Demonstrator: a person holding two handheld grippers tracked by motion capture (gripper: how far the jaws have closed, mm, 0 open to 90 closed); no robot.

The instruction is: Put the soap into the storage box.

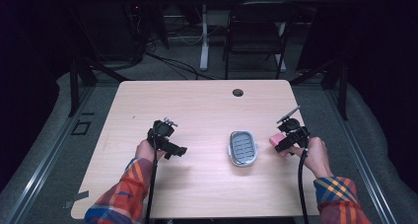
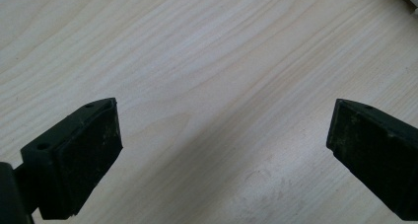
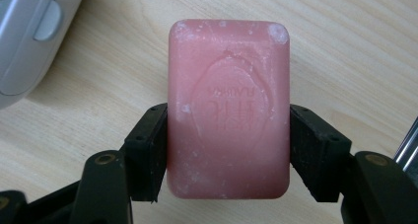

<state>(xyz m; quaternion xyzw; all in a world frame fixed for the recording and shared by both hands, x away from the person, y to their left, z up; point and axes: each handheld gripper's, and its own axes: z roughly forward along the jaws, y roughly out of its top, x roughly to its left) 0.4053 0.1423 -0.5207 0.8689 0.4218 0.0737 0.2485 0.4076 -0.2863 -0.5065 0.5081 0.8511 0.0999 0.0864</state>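
The table lies bare from the left gripper to the dish at its 3 o'clock. That gripper's jaws gape wide over bare wood. The right gripper, at the dish's 3 o'clock near the table's right edge, clamps the pink soap by its long sides.

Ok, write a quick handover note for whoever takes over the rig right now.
Right gripper: shut on the pink soap, jaws pressing its two long sides, just right of the dish.
Left gripper: open, nothing between its jaws, over bare table left of the dish.
Dish: grey, slotted, holds nothing, near the table's middle.
Done: soap gripped.
Left: probably carry the soap over the dish, set it in, open the jaws. The left gripper could steady the dish if it slides.
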